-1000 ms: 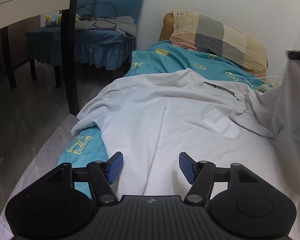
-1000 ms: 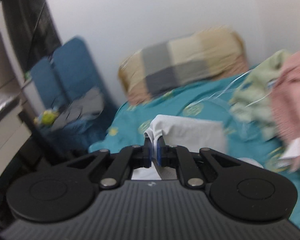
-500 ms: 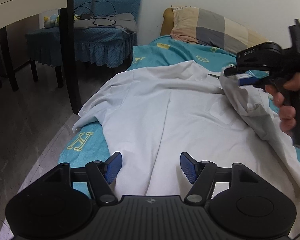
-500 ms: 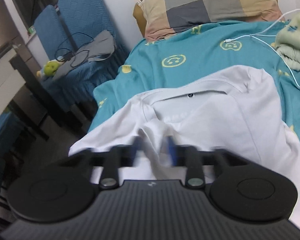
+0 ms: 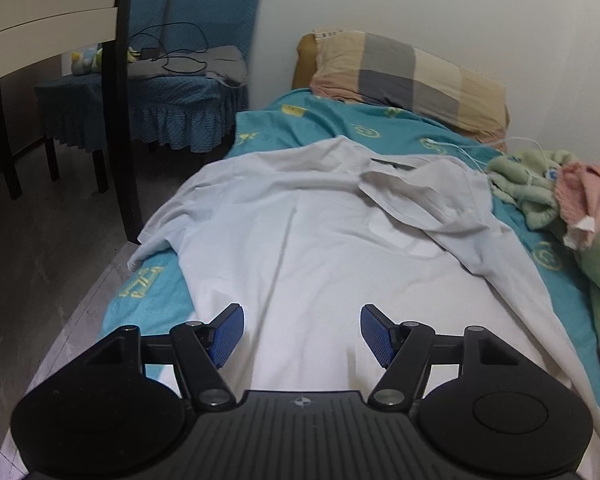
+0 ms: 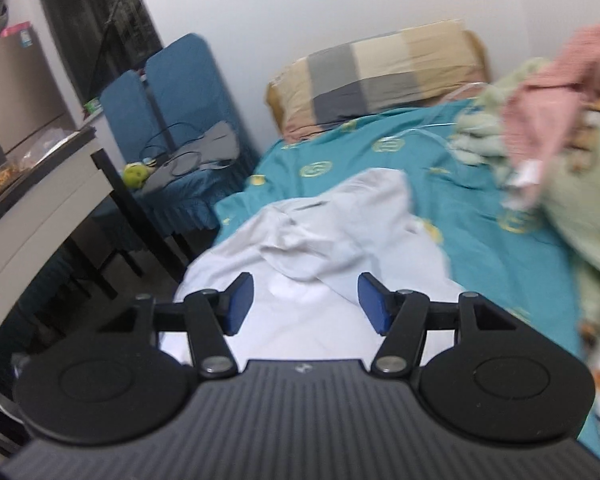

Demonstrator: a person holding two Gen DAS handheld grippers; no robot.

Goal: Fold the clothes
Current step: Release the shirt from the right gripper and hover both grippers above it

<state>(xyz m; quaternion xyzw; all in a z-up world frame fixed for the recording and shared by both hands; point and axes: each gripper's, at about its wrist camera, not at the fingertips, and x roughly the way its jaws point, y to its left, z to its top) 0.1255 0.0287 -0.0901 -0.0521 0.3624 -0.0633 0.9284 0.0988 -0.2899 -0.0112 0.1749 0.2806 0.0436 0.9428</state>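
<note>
A white shirt (image 5: 312, 248) lies spread on the bed (image 5: 420, 140), over a teal sheet with yellow prints. Its collar end points far, toward a checked pillow (image 5: 404, 76) against the wall. The shirt's right sleeve (image 5: 416, 196) is folded inward and rests across the chest; the left sleeve (image 5: 160, 232) lies flat, reaching the bed's left edge.

The left gripper (image 5: 302, 334) hovers above the shirt's near hem, its blue pads (image 5: 228, 334) spread wide with only flat cloth below them and nothing pinched. The right gripper (image 6: 306, 304) is also spread, its pads (image 6: 240, 304) apart over the shirt (image 6: 320, 240), with a rumpled fold of white cloth just beyond them and nothing caught. The right wrist view is blurred, so whether the pads brush the cloth cannot be told.

On the right side of the bed sits a heap of clothes (image 5: 560, 184), pale green and pink, with a thin white cable (image 5: 476, 152) running past it. To the far left stands a blue-covered chair (image 5: 172, 96) holding a grey cloth, dark cords and a small yellow toy (image 6: 136, 174). A bench (image 5: 40, 28) with a dark leg stands at the near left, over a grey floor (image 5: 40, 260).
</note>
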